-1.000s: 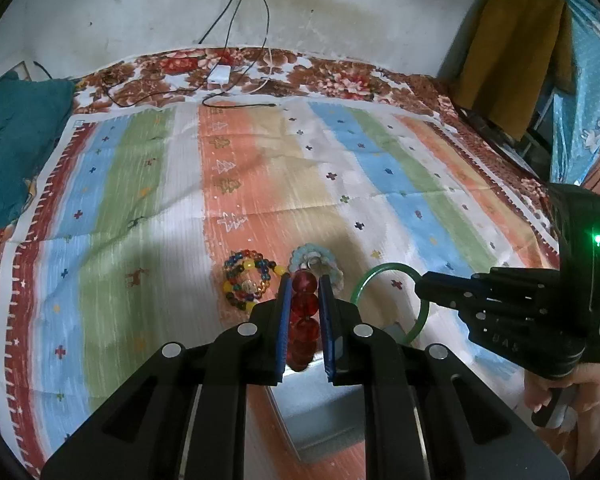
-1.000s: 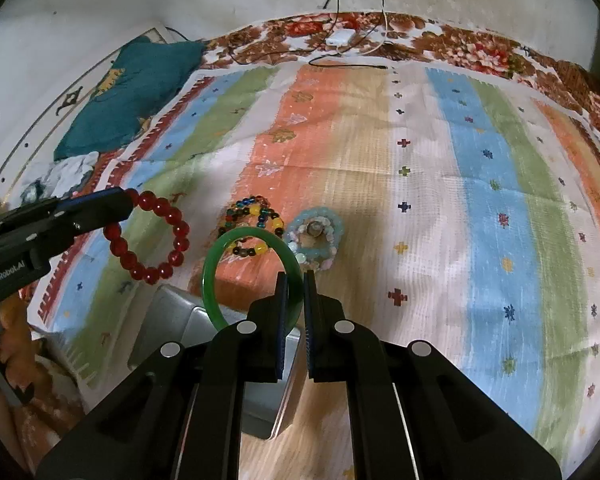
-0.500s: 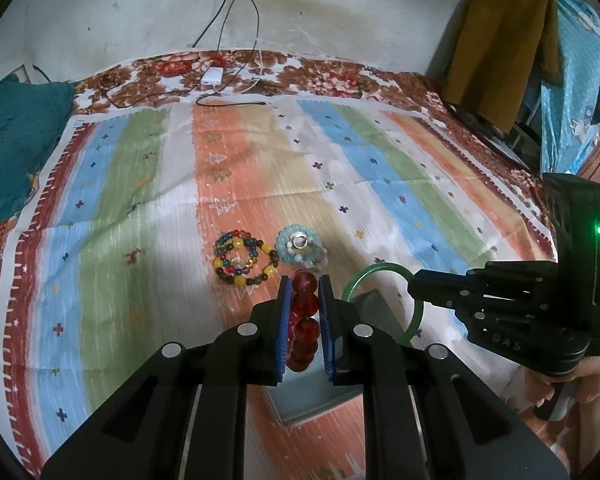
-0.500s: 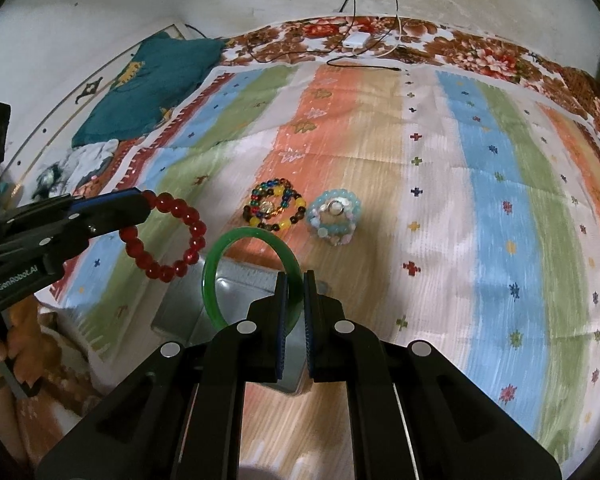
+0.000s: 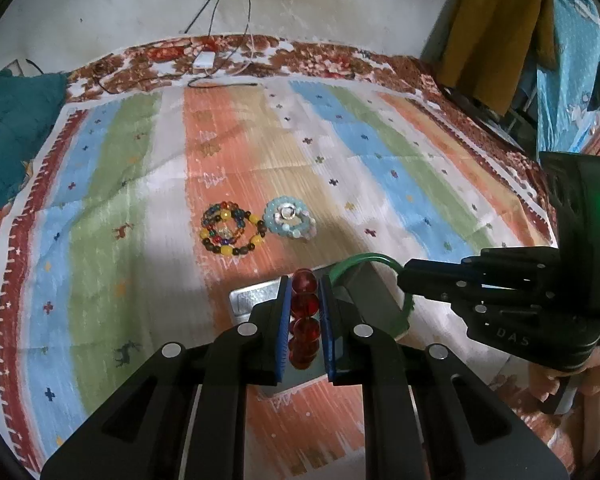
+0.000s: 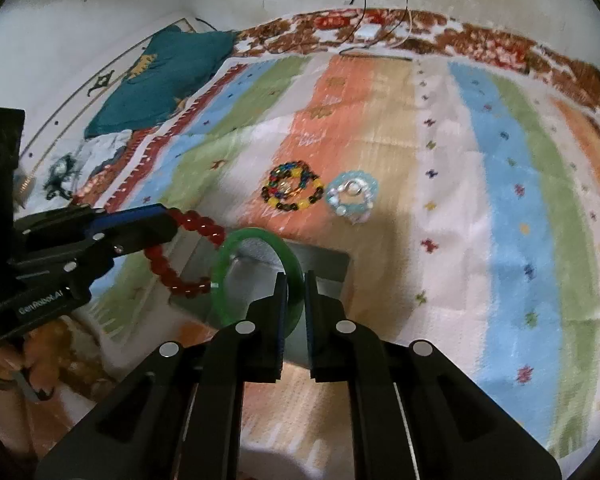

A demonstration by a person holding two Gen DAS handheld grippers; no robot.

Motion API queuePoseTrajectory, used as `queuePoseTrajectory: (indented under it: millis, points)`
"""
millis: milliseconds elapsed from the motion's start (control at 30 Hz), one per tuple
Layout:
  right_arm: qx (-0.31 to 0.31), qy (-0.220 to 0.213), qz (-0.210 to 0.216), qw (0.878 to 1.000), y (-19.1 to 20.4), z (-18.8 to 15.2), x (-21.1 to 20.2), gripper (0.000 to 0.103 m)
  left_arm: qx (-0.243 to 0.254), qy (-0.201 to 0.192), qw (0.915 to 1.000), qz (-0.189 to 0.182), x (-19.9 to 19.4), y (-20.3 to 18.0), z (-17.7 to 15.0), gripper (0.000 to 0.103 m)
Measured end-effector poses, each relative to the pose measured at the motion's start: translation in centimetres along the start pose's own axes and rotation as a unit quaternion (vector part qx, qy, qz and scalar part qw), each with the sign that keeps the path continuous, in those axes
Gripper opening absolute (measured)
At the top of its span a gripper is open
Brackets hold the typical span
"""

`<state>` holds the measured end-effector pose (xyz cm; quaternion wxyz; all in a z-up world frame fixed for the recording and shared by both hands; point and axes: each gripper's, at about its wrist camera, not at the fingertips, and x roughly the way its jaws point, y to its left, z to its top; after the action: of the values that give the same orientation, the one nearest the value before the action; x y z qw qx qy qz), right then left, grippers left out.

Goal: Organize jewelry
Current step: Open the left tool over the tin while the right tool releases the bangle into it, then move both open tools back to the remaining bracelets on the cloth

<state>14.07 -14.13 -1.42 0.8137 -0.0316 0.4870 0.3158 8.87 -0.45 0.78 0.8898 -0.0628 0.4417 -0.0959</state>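
Observation:
My left gripper (image 5: pixel 304 280) is shut on a red bead bracelet (image 5: pixel 303 316), which also shows in the right wrist view (image 6: pixel 180 256), held above a grey metal box (image 5: pixel 256 300). My right gripper (image 6: pixel 296 276) is shut on a green bangle (image 6: pixel 256 240), seen in the left wrist view (image 5: pixel 364 259), over the same box (image 6: pixel 332 268). A multicoloured bead bracelet (image 5: pixel 230 234) and a pale blue bead bracelet (image 5: pixel 289 221) lie side by side on the striped cloth (image 5: pixel 132 184) beyond the box.
A teal cushion (image 5: pixel 8 136) lies at the cloth's far left. A white charger with cables (image 5: pixel 204 58) sits at the far edge by the wall. Hanging clothes (image 5: pixel 496 32) are at the far right.
Both grippers have pulled back toward me with their bracelets, now over the grey box; the two bracelets on the cloth look farther away. Both grips are unchanged.

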Motion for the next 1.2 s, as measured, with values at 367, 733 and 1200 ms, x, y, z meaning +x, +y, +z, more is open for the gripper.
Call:
queuePoseTrajectory:
  millis: [367,733,1200]
  points:
    - [0.015,0.000,-0.029,0.999,-1.1,0.5,0.4,0.057,-0.056,-0.010,0.9979,0.032,-0.1,3.3,0.4,0.050]
    - [0.021,-0.007,-0.051,0.998,-2.1,2.2,1.2,0.069,-0.081,0.002,0.9950,0.058,1.3,6.1,1.8,0.065]
    - [0.033,-0.002,-0.066,0.997,-3.5,4.4,2.7,0.073,-0.097,0.024,0.9929,0.064,3.8,7.8,3.2,0.070]
